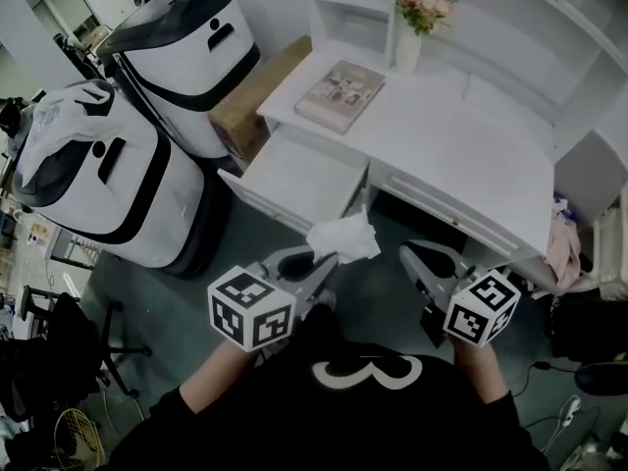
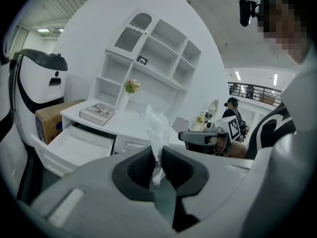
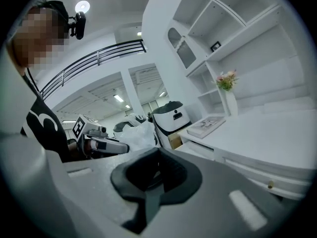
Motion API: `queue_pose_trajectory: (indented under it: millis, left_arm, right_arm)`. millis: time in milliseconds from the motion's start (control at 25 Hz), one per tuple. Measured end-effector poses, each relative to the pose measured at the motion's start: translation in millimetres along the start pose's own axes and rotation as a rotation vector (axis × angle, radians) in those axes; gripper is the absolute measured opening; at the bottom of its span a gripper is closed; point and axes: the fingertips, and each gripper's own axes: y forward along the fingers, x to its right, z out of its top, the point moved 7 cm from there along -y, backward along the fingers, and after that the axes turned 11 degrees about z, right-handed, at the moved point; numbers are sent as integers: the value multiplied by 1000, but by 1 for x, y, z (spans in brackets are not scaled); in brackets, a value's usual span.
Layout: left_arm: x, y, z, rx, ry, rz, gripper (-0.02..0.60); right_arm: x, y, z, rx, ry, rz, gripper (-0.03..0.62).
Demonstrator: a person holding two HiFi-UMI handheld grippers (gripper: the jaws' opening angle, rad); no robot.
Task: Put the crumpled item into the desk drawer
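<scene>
While the left gripper (image 1: 327,261) clamped the crumpled paper (image 1: 343,236) at frame centre — below the open drawer (image 1: 294,180) — the right gripper (image 1: 408,253) had its jaws together.

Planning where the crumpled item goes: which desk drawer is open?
The left drawer, under the book, stands pulled out with its inside showing; the right drawer sits shut, front flush.

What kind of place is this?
Probably a mock study corner set up inside a lab or workshop hall: a white shelf-topped desk, a white vase of pink flowers, and two big white-and-black wheeled machines parked right beside it.
</scene>
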Motion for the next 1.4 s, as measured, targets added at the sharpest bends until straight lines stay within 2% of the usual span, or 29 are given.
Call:
queue_pose_trajectory:
  millis: [400,560,720,1040,1400]
  left_arm:
    - [-133,75,48,-96,-20,-16,44]
    - [-177,97,51,-147,-21,-23,44]
    - [-211,115,49,-207,14,-18,44]
    - [-244,150,37,-292,55,-9,44]
    - [-254,190,33,-414,195,7,44]
  right_arm:
    - [82,112,43,-28,47,-42,2]
    - [103,147,48,-44,64,-60,2]
    - [116,168,53,-54,69,-86,2]
    - [129,177,48,-61,85,-118,2]
    - [151,173,42,-45,124,-117,3]
